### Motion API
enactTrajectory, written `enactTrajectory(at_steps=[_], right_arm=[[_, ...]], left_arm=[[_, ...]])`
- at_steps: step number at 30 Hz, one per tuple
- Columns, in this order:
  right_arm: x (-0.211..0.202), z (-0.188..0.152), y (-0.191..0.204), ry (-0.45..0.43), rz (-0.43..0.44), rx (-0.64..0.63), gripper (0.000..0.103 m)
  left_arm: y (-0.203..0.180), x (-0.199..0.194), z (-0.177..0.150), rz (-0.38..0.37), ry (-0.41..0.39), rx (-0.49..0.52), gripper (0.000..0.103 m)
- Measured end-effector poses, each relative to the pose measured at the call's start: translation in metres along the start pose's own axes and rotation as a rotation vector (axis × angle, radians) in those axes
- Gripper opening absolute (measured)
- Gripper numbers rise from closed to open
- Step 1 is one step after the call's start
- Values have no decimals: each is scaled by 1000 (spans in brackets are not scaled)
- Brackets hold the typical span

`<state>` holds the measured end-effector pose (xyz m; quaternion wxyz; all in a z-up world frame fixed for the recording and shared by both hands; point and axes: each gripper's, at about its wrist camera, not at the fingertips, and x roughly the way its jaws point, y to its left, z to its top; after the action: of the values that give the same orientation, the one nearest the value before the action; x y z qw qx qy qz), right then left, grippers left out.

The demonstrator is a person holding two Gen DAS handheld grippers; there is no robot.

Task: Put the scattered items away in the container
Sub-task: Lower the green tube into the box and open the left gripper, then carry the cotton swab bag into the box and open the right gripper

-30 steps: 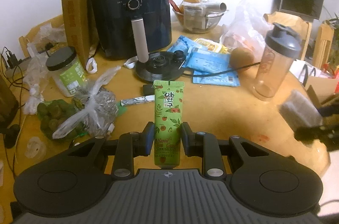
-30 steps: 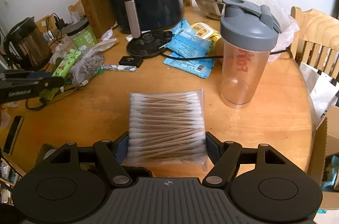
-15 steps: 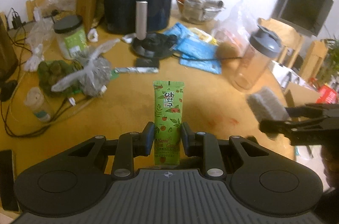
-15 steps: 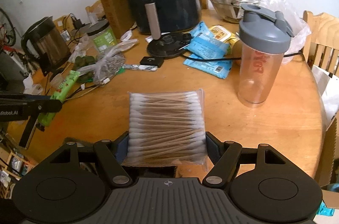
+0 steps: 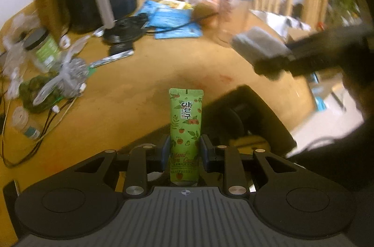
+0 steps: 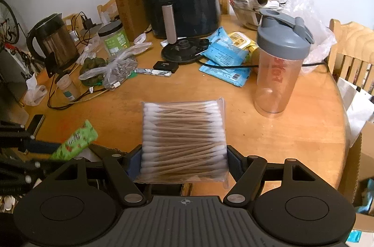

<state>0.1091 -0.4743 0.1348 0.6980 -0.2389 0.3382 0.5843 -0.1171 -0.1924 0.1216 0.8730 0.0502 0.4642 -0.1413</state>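
Both loads are mid-carry: left claw [image 5: 185, 150] clamps the hand cream tube [image 5: 186, 128], right claw [image 6: 184, 160] clamps the cotton swab pack [image 6: 184, 139], both near the tabletop [image 6: 303, 130] edge. Next comes release over the dark container [image 5: 252, 121], probably.

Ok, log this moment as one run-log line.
left gripper: shut on hand cream tube | right gripper: shut on cotton swab pack | both held above table

The left gripper [image 5: 185, 149] clamps a green raspberry hand-cream tube [image 5: 185, 123] upright between its fingers [image 5: 163, 150], above a dark open container [image 5: 259, 116] beside the wooden counter [image 5: 140, 83].
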Motion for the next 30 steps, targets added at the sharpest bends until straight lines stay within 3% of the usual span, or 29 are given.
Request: enactTrajectory(at_steps=[5, 7, 10, 12, 23, 24, 26, 30], right_arm=[[-4, -5, 0, -2, 1, 0, 74], [-4, -6, 0, -1, 2, 3, 74], [-6, -10, 1, 1, 5, 5, 74], [-6, -12, 1, 4, 10, 4, 74], [-1, -21, 17, 45, 66, -41, 74], [0, -22, 19, 48, 71, -46, 74], [2, -22, 22, 58, 82, -55, 74], [5, -23, 32, 72, 108, -84, 74]], left_arm=[[-20, 10, -10, -35, 75, 108, 28], [-24, 7, -13, -44, 68, 109, 28], [-22, 2, -13, -20, 33, 67, 31], [-17, -1, -13, 12, 19, 19, 53], [0, -16, -15, 177, -52, -157, 56], [0, -17, -16, 187, -53, -162, 69], [-1, -19, -18, 201, -66, -170, 85], [4, -24, -23, 221, -71, -222, 94]])
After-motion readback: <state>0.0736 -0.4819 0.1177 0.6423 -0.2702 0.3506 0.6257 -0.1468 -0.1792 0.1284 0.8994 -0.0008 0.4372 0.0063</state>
